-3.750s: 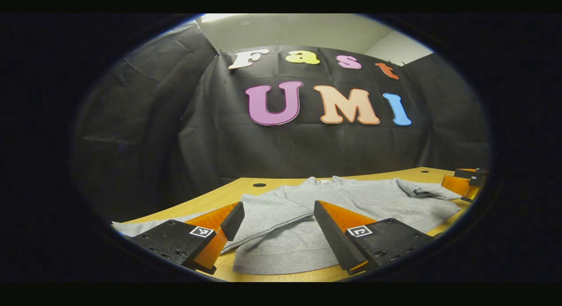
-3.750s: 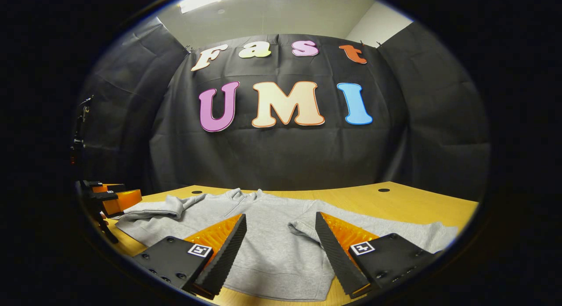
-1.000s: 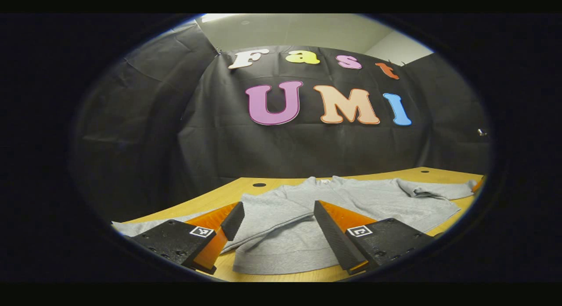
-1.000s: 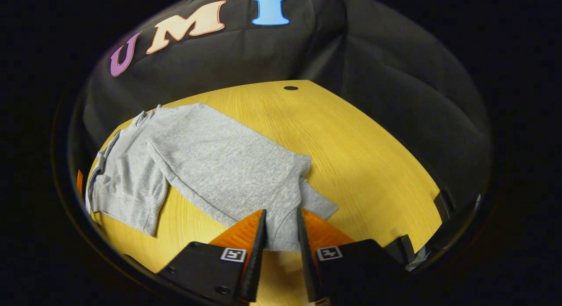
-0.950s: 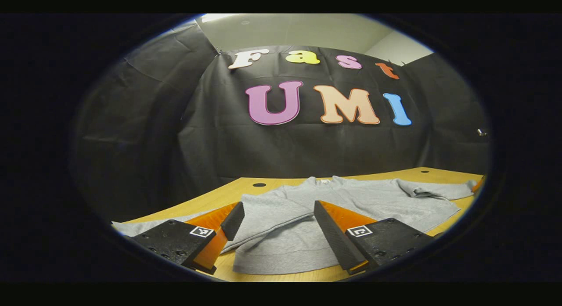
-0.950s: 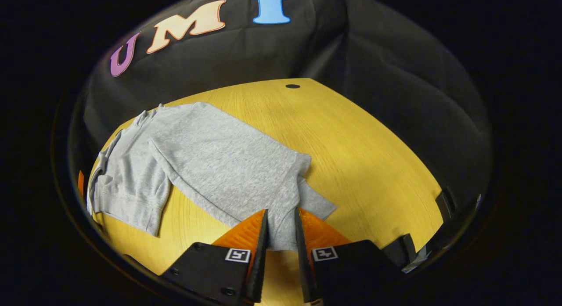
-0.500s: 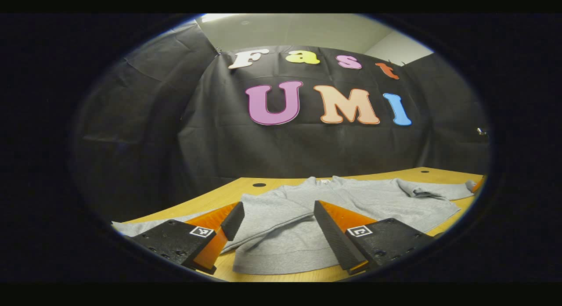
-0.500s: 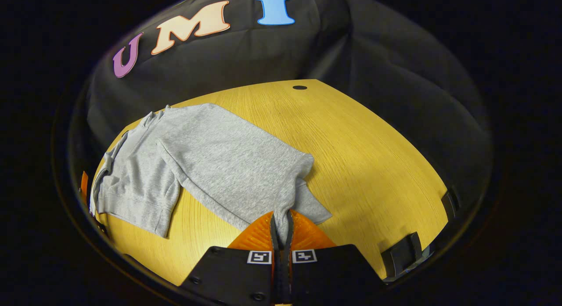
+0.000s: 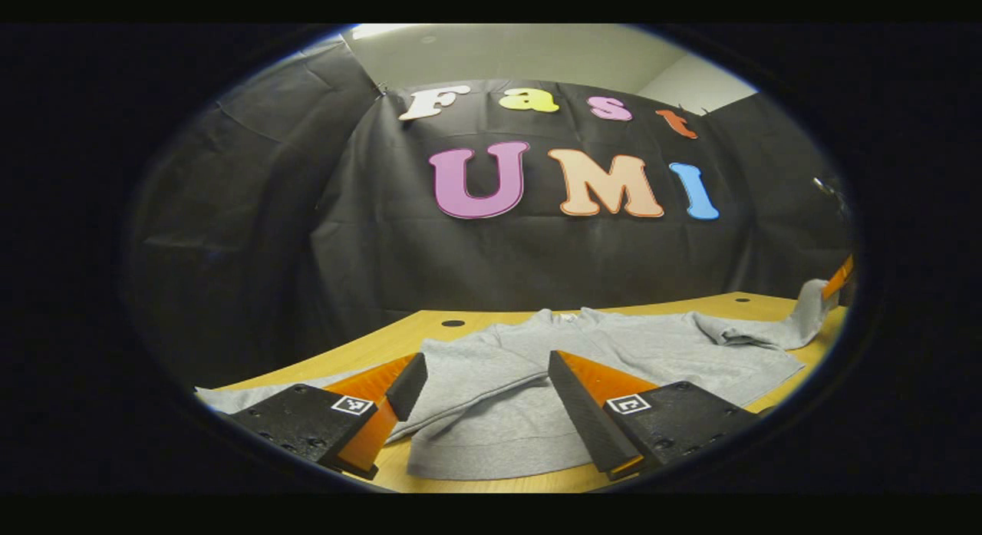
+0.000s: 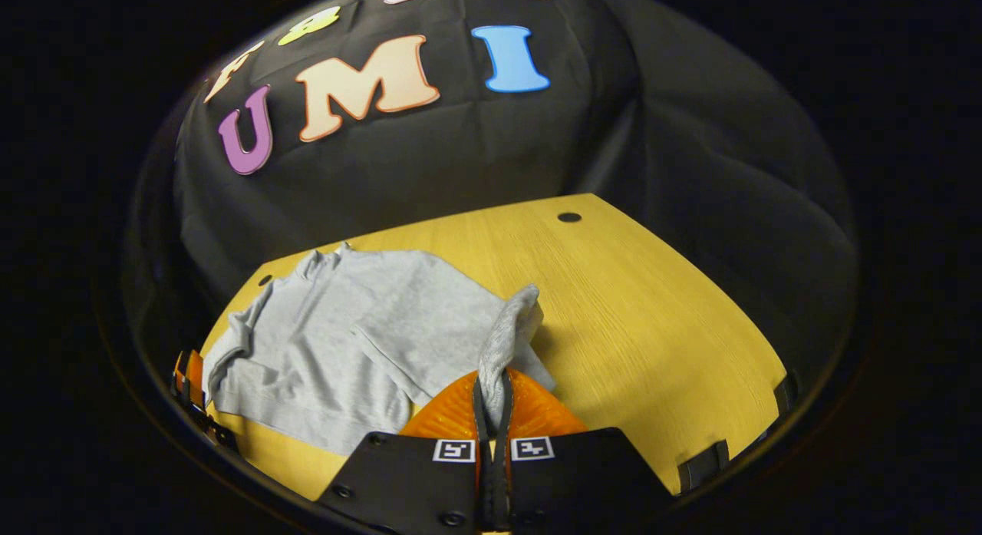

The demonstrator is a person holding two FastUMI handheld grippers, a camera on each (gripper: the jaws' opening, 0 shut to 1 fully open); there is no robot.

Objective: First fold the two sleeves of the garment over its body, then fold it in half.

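While the right claw [image 10: 491,401] is clenched on the cuff of the garment's sleeve [image 10: 510,328], lifted off the counter [image 10: 644,305] just ahead of it, thin cloth could slip free mid-fold. Left claw [image 9: 479,389] hangs released above the garment [image 9: 537,366].

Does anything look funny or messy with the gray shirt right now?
One sleeve of the gray shirt is pulled up off the wooden table, bunched and pinched in the right gripper. That looks like folding, not a mess. The left gripper hangs open over the hem.
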